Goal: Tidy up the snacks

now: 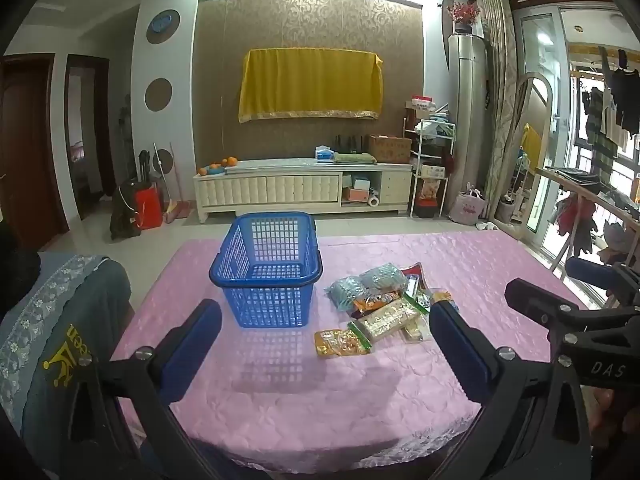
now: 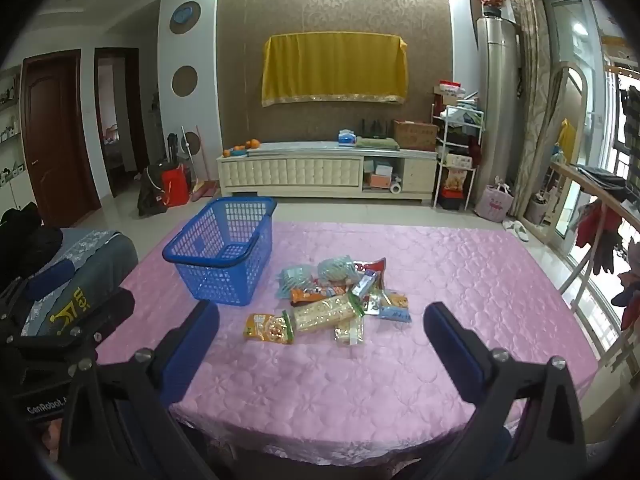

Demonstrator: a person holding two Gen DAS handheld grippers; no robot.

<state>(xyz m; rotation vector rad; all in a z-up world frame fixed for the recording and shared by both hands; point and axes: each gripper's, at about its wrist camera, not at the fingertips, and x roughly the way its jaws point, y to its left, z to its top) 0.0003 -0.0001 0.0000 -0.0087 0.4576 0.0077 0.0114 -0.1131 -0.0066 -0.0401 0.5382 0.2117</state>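
Crinkly plastic snack packets (image 2: 332,300) heaped beside blue lattice basket (image 2: 224,248) — orange, green, clear

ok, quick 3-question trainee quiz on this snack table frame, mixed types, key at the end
1. True or false: the blue basket already holds snacks.
2. Which packet lies nearest the camera? A) orange packet B) long cracker pack
3. Fill in: both the left gripper and the right gripper are ___.

Key: 1 false, it is empty; 2 A; 3 open, holding nothing.
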